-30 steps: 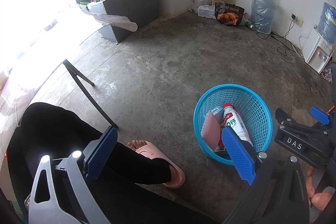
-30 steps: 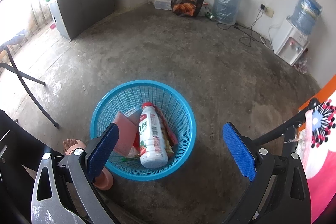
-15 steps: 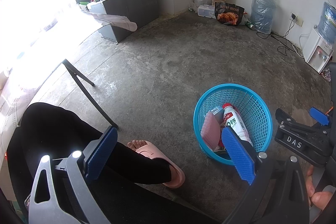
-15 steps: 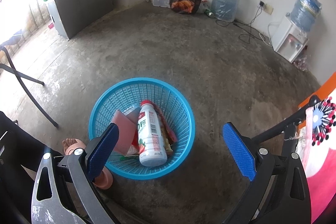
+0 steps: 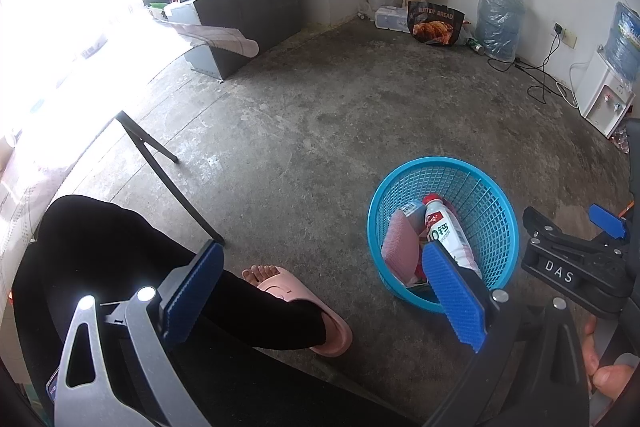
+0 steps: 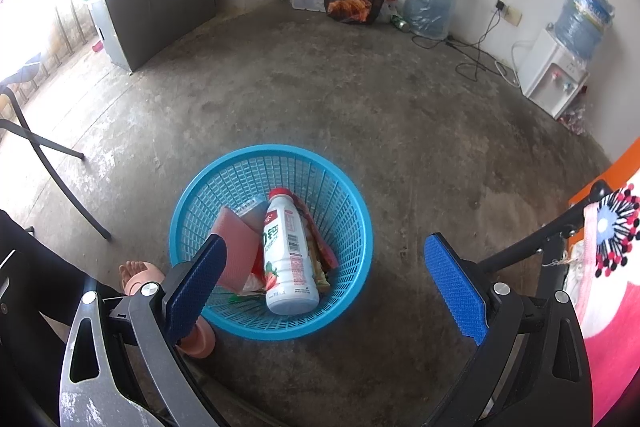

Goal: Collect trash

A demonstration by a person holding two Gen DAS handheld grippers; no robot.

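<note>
Since a second ago the right wrist view has eased slightly lower toward the blue mesh basket (image 6: 272, 243); the left view is unchanged. The left gripper (image 5: 320, 297) is spread wide and empty, with a pink slipper (image 5: 308, 311) between its pads. The right gripper (image 6: 326, 287), also wide and empty, hangs over the white milk bottle (image 6: 288, 255), which lies among wrappers (image 6: 236, 247) inside the basket. At 12 o'clock stands a bag reading "BUTTER BREAD" (image 6: 354, 3); the other gripper reads "DAS".
</note>
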